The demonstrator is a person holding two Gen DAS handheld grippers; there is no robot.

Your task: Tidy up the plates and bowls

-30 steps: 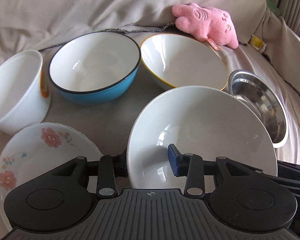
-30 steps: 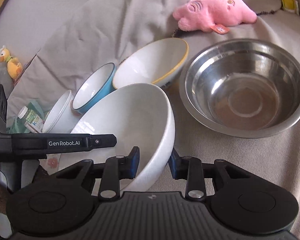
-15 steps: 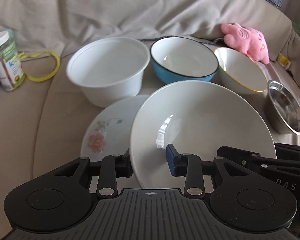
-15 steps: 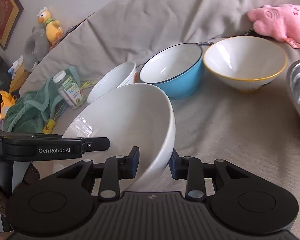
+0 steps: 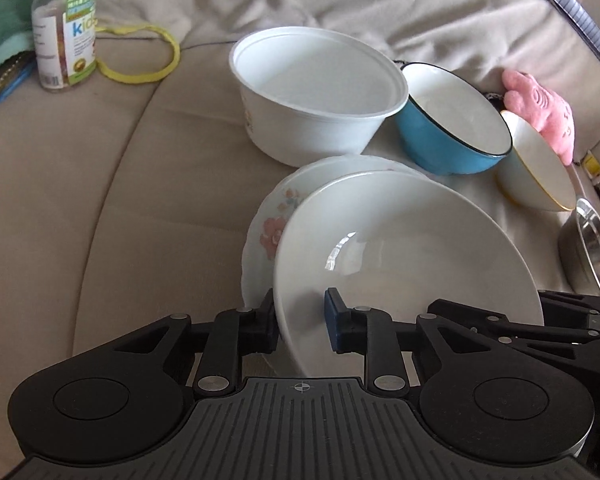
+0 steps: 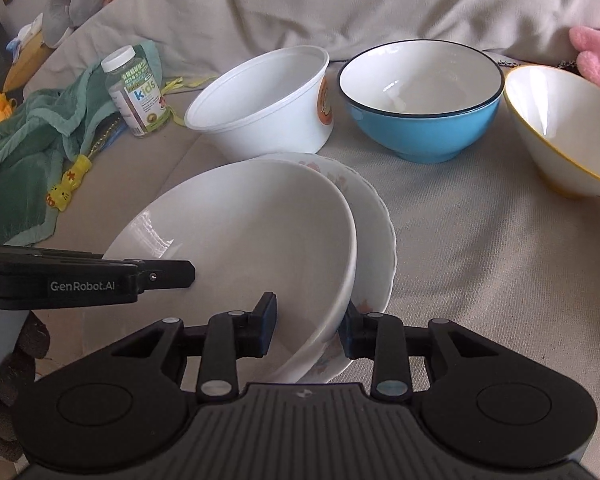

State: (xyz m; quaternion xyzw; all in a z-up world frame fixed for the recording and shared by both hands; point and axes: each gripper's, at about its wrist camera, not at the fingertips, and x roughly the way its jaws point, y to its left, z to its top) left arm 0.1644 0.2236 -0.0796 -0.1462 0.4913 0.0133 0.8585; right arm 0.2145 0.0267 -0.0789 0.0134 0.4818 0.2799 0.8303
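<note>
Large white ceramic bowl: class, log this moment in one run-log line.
object: large white ceramic bowl | left gripper: jaws just closed further, on rim | right gripper: gripping opposite rim | position: over floral-print white plate

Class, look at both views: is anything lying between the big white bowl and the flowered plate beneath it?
Nothing visible. The white bowl, gripped at opposite rims by the left claw and the right claw, sits tilted directly over the flowered plate. The visible part of the plate is bare.
</note>
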